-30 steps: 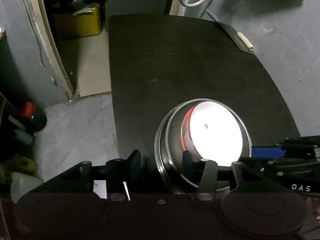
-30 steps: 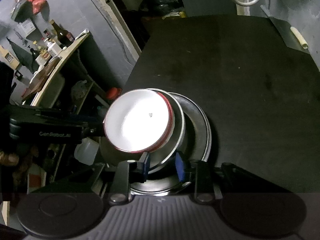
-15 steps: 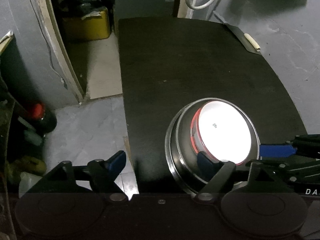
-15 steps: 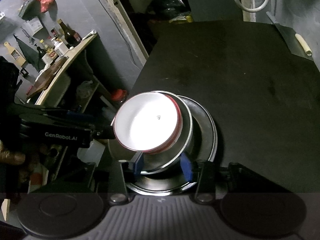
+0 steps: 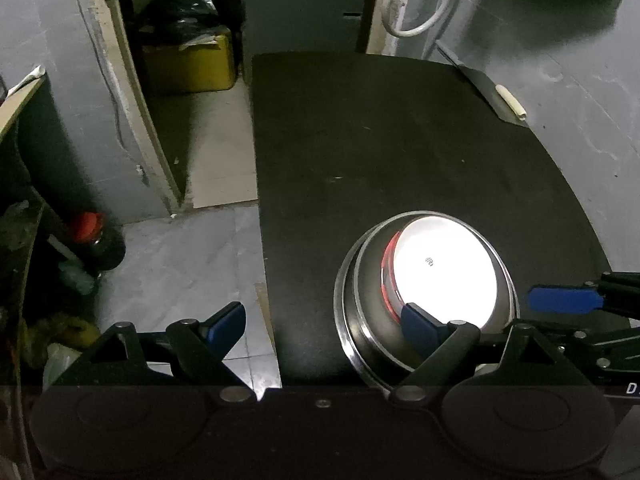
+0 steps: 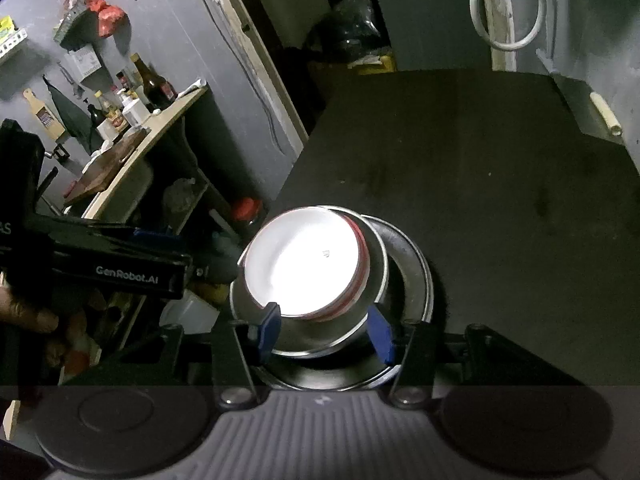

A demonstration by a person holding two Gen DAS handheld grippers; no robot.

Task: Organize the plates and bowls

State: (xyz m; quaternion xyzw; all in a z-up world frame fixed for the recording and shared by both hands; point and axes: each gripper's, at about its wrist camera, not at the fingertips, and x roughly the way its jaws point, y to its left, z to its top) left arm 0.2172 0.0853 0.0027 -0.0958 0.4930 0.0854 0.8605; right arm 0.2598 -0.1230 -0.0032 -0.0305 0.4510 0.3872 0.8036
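Both tongs have just been opening: our left gripper (image 5: 320,322) spread wide, our right gripper (image 6: 322,332) loosely straddling the red-rimmed bowl (image 6: 304,260), now released, nested in the steel bowl (image 6: 376,280).

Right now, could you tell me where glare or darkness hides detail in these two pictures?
Left wrist view: the white bowl is blown out to a featureless glare; the black table swallows detail. Right wrist view: the same bowl glares, the shelf at left is dim, and straight edges bow from the fisheye.
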